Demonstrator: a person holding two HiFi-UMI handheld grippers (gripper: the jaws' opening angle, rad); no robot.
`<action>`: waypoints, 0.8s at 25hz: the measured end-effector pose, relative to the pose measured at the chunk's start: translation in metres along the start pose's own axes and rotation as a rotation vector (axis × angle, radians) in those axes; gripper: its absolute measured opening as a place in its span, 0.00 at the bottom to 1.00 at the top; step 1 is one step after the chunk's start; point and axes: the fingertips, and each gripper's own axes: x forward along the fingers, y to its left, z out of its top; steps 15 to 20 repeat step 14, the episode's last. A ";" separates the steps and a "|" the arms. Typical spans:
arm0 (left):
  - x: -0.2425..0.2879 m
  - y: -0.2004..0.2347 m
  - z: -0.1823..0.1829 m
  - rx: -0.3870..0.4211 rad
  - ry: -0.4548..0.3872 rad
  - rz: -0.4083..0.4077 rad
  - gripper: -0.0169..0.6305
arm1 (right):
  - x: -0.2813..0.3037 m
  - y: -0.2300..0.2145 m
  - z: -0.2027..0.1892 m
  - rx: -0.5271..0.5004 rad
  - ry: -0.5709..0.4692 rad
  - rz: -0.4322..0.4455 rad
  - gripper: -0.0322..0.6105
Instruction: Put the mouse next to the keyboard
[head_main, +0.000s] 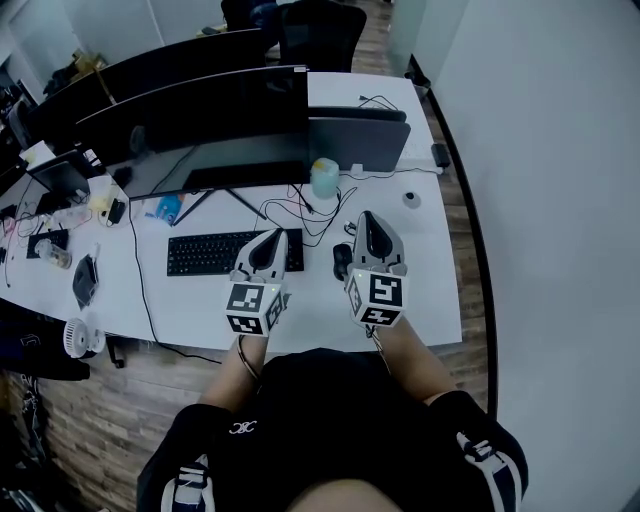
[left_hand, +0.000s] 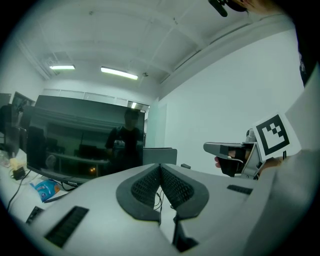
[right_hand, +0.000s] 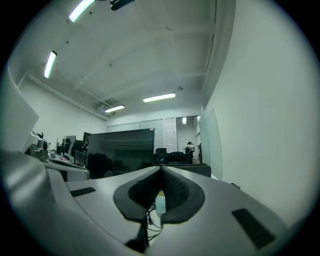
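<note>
A black keyboard (head_main: 215, 253) lies on the white desk (head_main: 430, 290) in the head view. A dark mouse (head_main: 342, 260) rests on the desk just right of the keyboard, between my two grippers. My left gripper (head_main: 271, 240) hovers over the keyboard's right end, its jaws closed together with nothing between them (left_hand: 160, 168). My right gripper (head_main: 369, 222) is held right of the mouse and above it, shut and empty (right_hand: 161, 170). It also shows at the right of the left gripper view (left_hand: 235, 156). Both gripper views point up at the room, so neither shows the mouse.
A wide dark monitor (head_main: 215, 115) stands behind the keyboard, with a dark laptop-like device (head_main: 358, 140) to its right. A pale teal cup (head_main: 324, 178) and tangled cables (head_main: 305, 212) sit ahead of the mouse. A small round object (head_main: 411, 199) lies near the desk's right edge.
</note>
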 end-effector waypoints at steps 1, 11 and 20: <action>0.000 0.000 0.000 -0.001 -0.001 0.000 0.05 | 0.000 0.000 0.000 0.001 0.001 -0.002 0.07; -0.005 -0.006 0.002 0.003 -0.003 -0.009 0.05 | -0.008 -0.001 -0.004 0.020 0.010 -0.017 0.07; -0.006 -0.008 0.002 0.004 0.000 -0.011 0.05 | -0.012 -0.002 -0.005 0.023 0.012 -0.019 0.07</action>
